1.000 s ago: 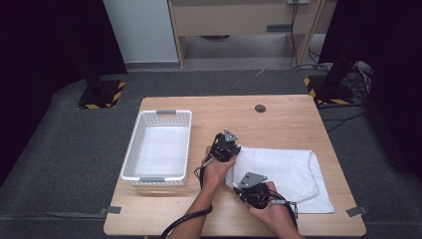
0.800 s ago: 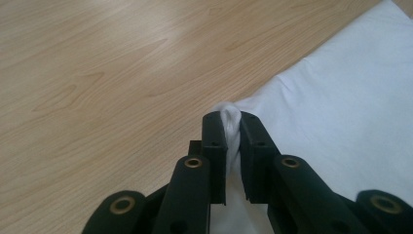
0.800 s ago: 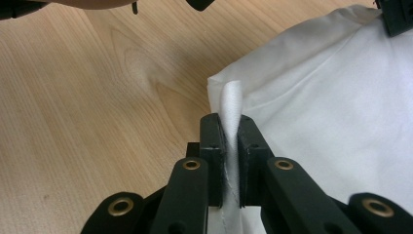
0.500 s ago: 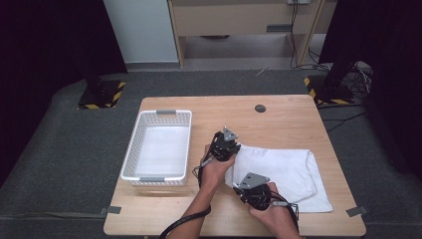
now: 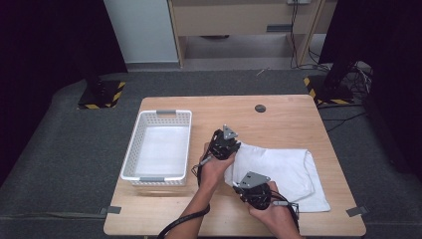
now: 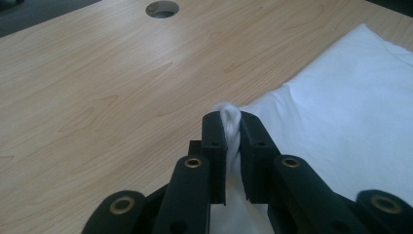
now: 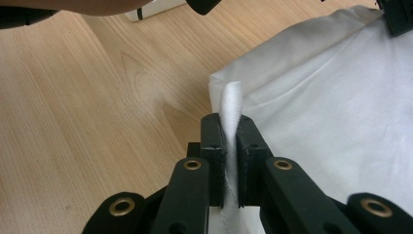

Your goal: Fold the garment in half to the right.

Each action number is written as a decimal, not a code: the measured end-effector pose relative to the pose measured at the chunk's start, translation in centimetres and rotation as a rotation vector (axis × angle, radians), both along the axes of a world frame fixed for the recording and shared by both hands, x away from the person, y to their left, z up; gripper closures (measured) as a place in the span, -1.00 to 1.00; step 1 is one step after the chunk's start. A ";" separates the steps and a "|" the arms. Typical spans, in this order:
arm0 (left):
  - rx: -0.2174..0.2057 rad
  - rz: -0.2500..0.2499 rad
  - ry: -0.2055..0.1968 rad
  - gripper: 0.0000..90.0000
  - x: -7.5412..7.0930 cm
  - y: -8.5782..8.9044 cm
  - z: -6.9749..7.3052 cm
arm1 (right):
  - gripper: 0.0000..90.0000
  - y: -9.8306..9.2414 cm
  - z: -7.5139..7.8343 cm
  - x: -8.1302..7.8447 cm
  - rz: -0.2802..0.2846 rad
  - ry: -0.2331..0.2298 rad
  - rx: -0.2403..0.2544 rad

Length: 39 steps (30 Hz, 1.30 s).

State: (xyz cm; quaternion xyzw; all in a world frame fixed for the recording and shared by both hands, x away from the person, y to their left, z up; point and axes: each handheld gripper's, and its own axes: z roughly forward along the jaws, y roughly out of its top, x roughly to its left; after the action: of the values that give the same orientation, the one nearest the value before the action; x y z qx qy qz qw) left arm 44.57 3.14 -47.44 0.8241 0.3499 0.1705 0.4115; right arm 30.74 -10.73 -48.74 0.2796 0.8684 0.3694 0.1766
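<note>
Got my left tool (image 6: 233,127) and right tool (image 7: 231,127) both clamped tight on the left edge of the white cloth (image 5: 286,169) lying right of the basket (image 5: 158,148) on the surface (image 5: 288,119), though such thin pinches could slip if I lift unevenly.

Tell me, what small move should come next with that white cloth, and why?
Probably lift both corners together: the left gripper and right gripper are each shut on an edge of the white cloth, which lies flat on the table.
</note>
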 end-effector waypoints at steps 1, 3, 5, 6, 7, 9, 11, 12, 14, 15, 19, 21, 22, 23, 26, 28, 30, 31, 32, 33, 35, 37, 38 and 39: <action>-0.001 0.000 -0.002 0.84 0.0 0.0 0.1 | 0.88 0.0 0.1 0.0 -0.001 -0.001 0.002; 0.000 -0.001 -0.008 0.84 -0.1 0.0 0.4 | 0.88 -0.1 0.3 -0.1 -0.002 -0.004 0.003; 0.001 0.003 -0.011 0.84 -0.2 0.0 0.6 | 0.88 -0.1 0.6 -0.2 -0.001 -0.008 0.003; 0.000 0.005 -0.011 0.85 -0.2 0.0 0.7 | 0.88 -0.1 0.7 -0.2 -0.001 -0.009 0.004; 0.001 0.006 -0.013 0.85 -0.2 0.0 0.8 | 0.88 0.0 0.8 -0.2 0.001 -0.014 0.005; -0.002 0.013 -0.012 0.85 -0.3 0.1 1.0 | 0.88 0.1 1.0 -0.3 0.003 -0.016 0.003; -0.004 0.015 -0.014 0.85 -0.3 0.1 1.1 | 0.88 0.1 1.2 -0.3 0.002 -0.017 0.005; -0.003 0.014 -0.015 0.85 -0.3 0.1 1.2 | 0.88 0.2 1.2 -0.3 0.003 -0.019 0.007; -0.001 0.013 -0.018 0.85 -0.4 0.2 1.3 | 0.88 0.1 1.3 -0.4 0.002 -0.020 0.009; 0.000 0.012 -0.018 0.85 -0.4 0.2 1.4 | 0.88 0.1 1.4 -0.4 0.003 -0.022 0.008; -0.005 0.012 -0.020 0.85 -0.5 0.3 1.5 | 0.88 0.0 1.6 -0.5 0.001 -0.021 0.017; -0.008 0.011 -0.022 0.85 -0.5 0.3 1.6 | 0.88 0.0 1.7 -0.6 0.003 -0.024 0.017; -0.007 0.010 -0.024 0.85 -0.6 0.4 1.7 | 0.89 0.1 1.7 -0.6 0.007 -0.026 0.014; -0.007 0.008 -0.025 0.85 -0.6 0.4 1.8 | 0.89 0.1 1.8 -0.6 0.008 -0.025 0.013; -0.007 0.005 -0.028 0.85 -0.6 0.4 2.0 | 0.89 0.2 2.0 -0.6 0.011 -0.025 0.017; -0.004 0.003 -0.029 0.85 -0.6 0.5 2.2 | 0.89 0.2 2.1 -0.6 0.012 -0.027 0.019; -0.005 0.002 -0.030 0.85 -0.6 0.6 2.3 | 0.89 0.3 2.2 -0.6 0.014 -0.030 0.020; -0.006 0.001 -0.031 0.85 -0.6 0.6 2.4 | 0.89 0.4 2.2 -0.6 0.013 -0.028 0.022; -0.008 -0.001 -0.032 0.85 -0.7 0.6 2.4 | 0.89 0.4 2.3 -0.6 0.015 -0.029 0.022; -0.007 -0.003 -0.033 0.85 -0.7 0.7 2.5 | 0.89 0.5 2.4 -0.6 0.015 -0.026 0.021; -0.007 -0.008 -0.035 0.85 -0.8 0.7 2.7 | 0.89 0.6 2.5 -0.6 0.020 -0.025 0.024; -0.004 -0.012 -0.039 0.85 -0.8 0.8 3.0 | 0.89 0.7 2.6 -0.6 0.026 -0.027 0.025; -0.002 -0.013 -0.041 0.85 -0.8 0.8 3.1 | 0.89 0.8 2.7 -0.6 0.027 -0.027 0.027; -0.002 -0.013 -0.042 0.85 -0.9 0.9 3.2 | 0.89 0.8 2.7 -0.6 0.028 -0.026 0.029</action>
State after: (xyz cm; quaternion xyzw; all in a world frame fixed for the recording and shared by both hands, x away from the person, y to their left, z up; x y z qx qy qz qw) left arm 43.72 3.99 -44.28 0.8223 0.3361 0.1847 0.4205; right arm 30.10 -9.93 -46.02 0.2648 0.8645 0.3880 0.1788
